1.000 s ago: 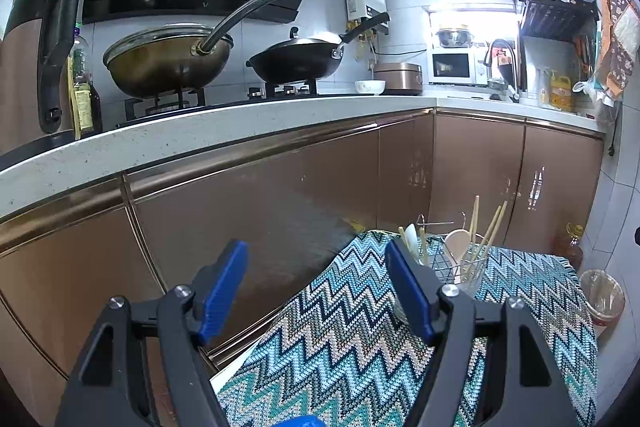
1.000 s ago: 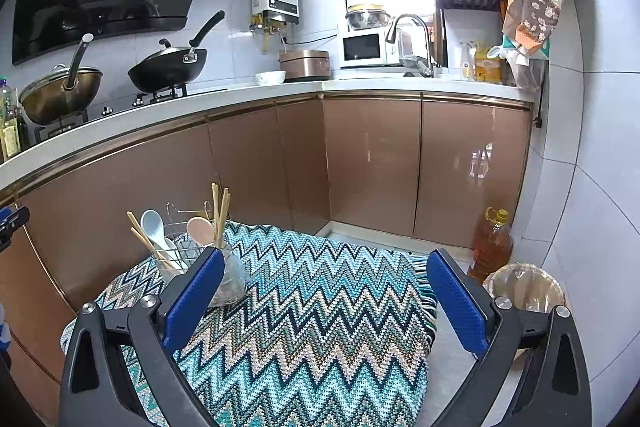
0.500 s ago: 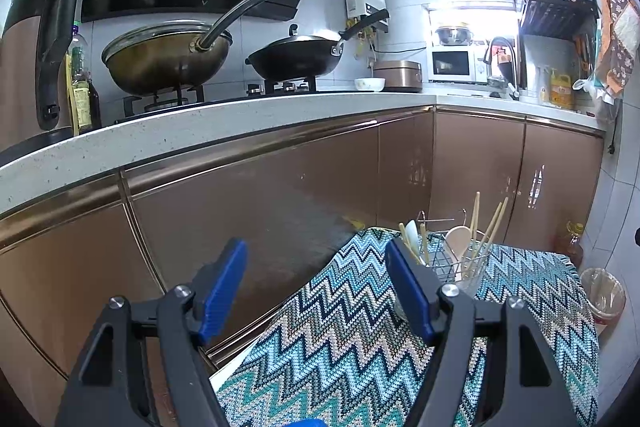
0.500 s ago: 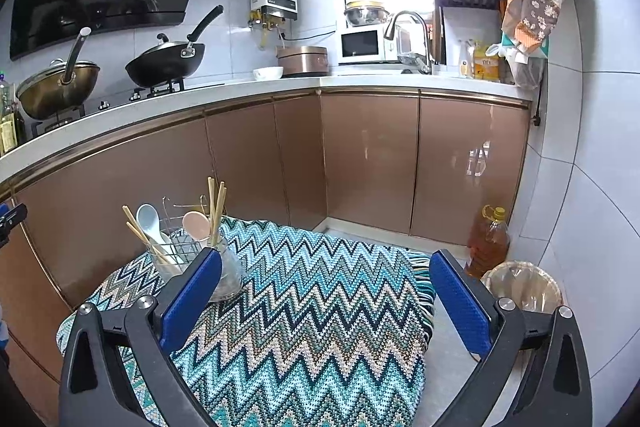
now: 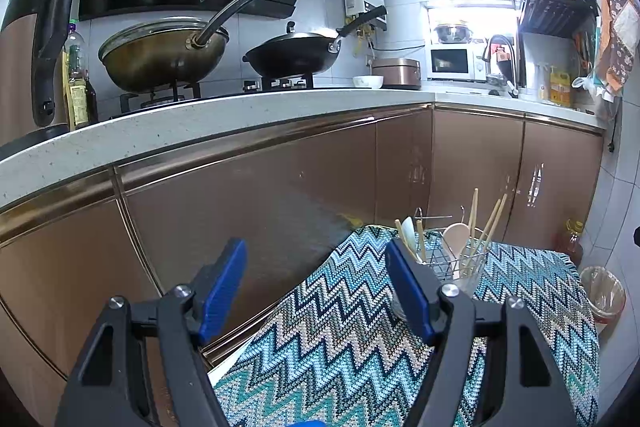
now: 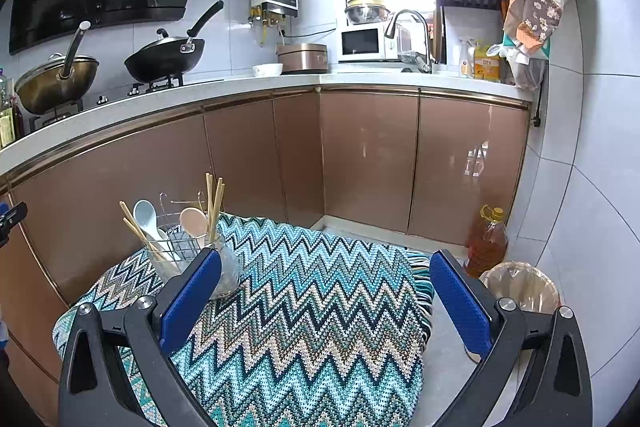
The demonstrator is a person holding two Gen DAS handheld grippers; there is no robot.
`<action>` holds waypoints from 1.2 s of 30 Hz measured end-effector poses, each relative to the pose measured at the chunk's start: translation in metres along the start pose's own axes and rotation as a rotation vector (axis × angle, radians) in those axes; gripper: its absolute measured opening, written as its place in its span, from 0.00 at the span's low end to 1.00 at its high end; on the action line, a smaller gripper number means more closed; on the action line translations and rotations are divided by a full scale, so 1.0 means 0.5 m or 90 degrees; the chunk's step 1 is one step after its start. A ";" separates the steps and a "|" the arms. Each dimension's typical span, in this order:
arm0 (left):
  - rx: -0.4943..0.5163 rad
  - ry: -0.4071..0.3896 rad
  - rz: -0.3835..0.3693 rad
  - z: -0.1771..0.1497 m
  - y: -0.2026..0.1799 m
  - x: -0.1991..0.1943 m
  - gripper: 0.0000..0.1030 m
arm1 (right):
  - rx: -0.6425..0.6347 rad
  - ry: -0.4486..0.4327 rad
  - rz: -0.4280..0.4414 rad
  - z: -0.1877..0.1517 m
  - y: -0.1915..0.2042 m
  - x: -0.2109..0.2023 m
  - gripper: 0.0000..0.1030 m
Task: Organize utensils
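Note:
A wire utensil holder (image 6: 182, 249) stands at the far left corner of a table covered by a zigzag cloth (image 6: 312, 299). It holds a white spoon (image 6: 145, 215), a pink spoon (image 6: 192, 222) and wooden chopsticks (image 6: 214, 201). The left wrist view shows the same holder (image 5: 450, 259) with chopsticks (image 5: 486, 227) beyond the cloth (image 5: 352, 339). My left gripper (image 5: 316, 287) is open and empty, near the table's left edge. My right gripper (image 6: 326, 297) is open wide over the cloth, holding nothing.
A white counter (image 6: 168, 103) on brown cabinets (image 6: 368, 155) wraps the room, with two woks (image 5: 160, 53) on the stove. An oil bottle (image 6: 486, 241) and a lined bin (image 6: 522, 287) stand on the floor at the right.
Both views have shifted slightly, with the holder sitting a little lower and nearer. Both grippers stay open and empty.

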State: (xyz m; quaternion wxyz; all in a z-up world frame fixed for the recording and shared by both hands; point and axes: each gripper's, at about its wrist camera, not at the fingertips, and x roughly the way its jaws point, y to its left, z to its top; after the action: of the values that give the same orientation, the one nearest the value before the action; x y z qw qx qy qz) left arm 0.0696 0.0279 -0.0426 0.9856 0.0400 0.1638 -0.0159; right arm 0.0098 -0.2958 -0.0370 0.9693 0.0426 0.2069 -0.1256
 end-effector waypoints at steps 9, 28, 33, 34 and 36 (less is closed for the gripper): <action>0.001 0.003 -0.003 -0.007 -0.008 0.003 0.68 | -0.006 0.002 -0.005 0.000 0.004 0.001 0.99; 0.001 0.003 -0.001 -0.011 -0.009 0.005 0.68 | -0.011 0.007 -0.008 -0.004 0.012 0.003 0.99; 0.002 0.003 -0.001 -0.012 -0.010 0.006 0.68 | -0.011 0.010 -0.008 -0.007 0.014 0.004 0.99; 0.002 0.003 -0.001 -0.012 -0.009 0.006 0.68 | -0.012 0.010 -0.009 -0.009 0.015 0.005 0.99; 0.003 0.003 -0.001 -0.012 -0.009 0.006 0.68 | -0.014 0.012 -0.009 -0.010 0.017 0.006 0.99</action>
State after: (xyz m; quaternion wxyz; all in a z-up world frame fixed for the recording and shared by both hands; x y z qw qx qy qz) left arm 0.0703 0.0236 -0.0495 0.9850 0.0418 0.1664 -0.0173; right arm 0.0125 -0.2877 -0.0425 0.9669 0.0318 0.2174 -0.1295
